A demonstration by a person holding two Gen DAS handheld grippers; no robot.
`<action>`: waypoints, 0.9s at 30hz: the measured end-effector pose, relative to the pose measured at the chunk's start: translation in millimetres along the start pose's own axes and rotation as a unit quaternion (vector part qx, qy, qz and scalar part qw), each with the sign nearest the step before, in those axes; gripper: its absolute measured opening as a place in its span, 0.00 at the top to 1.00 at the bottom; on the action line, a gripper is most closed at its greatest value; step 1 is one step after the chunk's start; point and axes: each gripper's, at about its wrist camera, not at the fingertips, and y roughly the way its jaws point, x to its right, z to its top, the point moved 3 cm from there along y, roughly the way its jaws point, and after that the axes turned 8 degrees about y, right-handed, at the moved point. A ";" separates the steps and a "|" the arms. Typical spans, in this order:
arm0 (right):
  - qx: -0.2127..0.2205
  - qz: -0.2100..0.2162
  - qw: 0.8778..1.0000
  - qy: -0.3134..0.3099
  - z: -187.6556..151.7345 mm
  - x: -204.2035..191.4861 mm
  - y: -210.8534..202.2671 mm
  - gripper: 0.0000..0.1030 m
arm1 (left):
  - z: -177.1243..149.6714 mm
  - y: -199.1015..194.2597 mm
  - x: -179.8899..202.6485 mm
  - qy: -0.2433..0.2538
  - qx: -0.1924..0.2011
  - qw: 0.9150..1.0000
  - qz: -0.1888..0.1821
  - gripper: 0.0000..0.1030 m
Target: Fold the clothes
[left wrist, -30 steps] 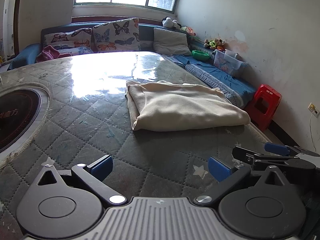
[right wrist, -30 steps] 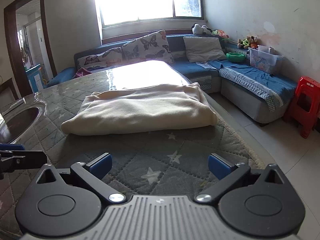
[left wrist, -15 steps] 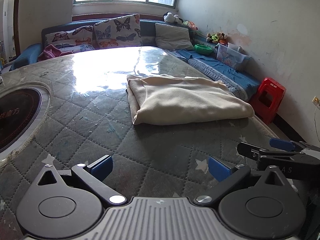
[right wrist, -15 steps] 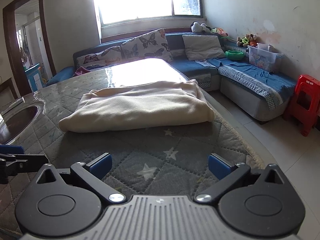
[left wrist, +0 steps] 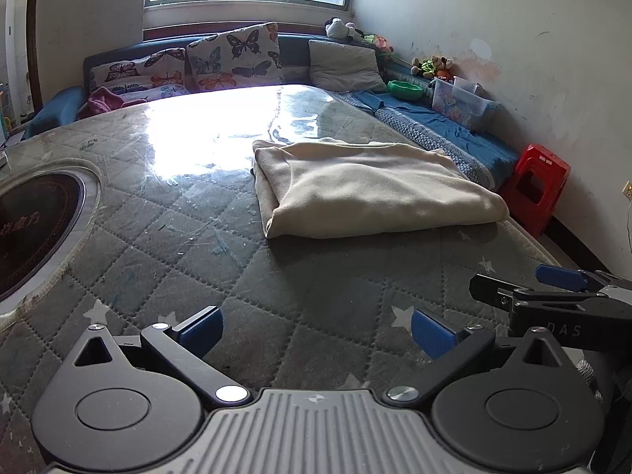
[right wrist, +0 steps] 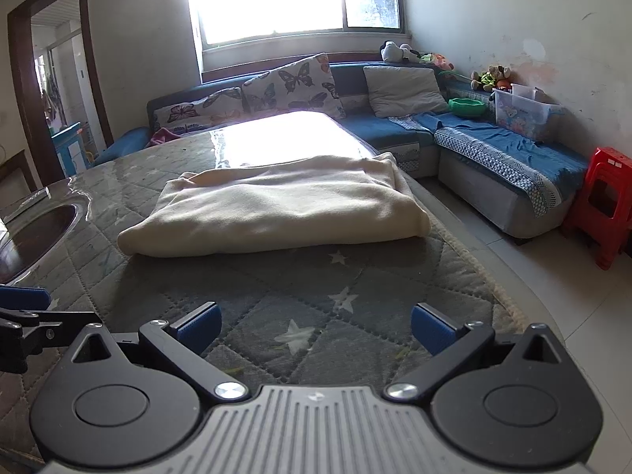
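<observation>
On the worktop (left wrist: 166, 260) a cream cloth (left wrist: 367, 191) lies folded; both grippers (left wrist: 316, 328) (right wrist: 314, 326) hover near it, fingers spread, empty. Next probably another fold or finishing.

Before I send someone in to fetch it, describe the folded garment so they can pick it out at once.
Go to the big table with the grey quilted, star-printed cover, in front of the blue corner sofa. On its half toward the red stool lies the cream folded garment, the only cloth on the tabletop. It is plain and pale, unlike the butterfly cushions behind.
</observation>
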 end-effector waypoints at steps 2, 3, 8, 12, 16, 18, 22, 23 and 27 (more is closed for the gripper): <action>-0.001 0.000 1.000 0.000 -0.3 0.4 0.9 0.00 | 0.0 0.4 0.2 0.002 0.000 1.000 0.003 0.00; -0.002 0.000 1.000 0.001 -0.5 0.5 1.4 0.00 | 0.1 0.7 0.3 0.003 -0.001 1.000 0.004 0.00; -0.005 0.001 1.000 0.002 -0.9 1.0 3.8 0.00 | 1.0 2.0 -0.6 0.003 -0.002 1.000 0.004 0.00; -0.007 0.000 1.000 0.000 0.0 -0.1 5.3 0.00 | 1.5 3.4 -2.4 0.000 -0.002 1.000 0.006 0.00; -0.008 -0.001 1.000 0.000 1.0 -0.7 6.9 0.00 | 2.2 5.2 -4.5 -0.002 -0.004 1.000 0.008 0.00; -0.009 -0.001 1.000 0.000 1.5 -0.8 8.6 0.00 | 2.7 6.1 -5.2 -0.003 -0.005 1.000 0.009 0.00; -0.012 0.000 1.000 -0.002 2.4 -1.8 10.9 0.00 | 3.5 7.4 -6.5 -0.005 -0.005 1.000 0.010 0.00; -0.012 0.000 1.000 -0.001 2.6 -1.9 11.5 0.00 | 3.7 7.7 -6.8 -0.005 -0.005 1.000 0.010 0.00; -0.013 0.001 1.000 -0.001 3.2 -2.3 13.9 0.00 | 5.0 8.5 -8.4 -0.007 -0.005 1.000 0.011 0.00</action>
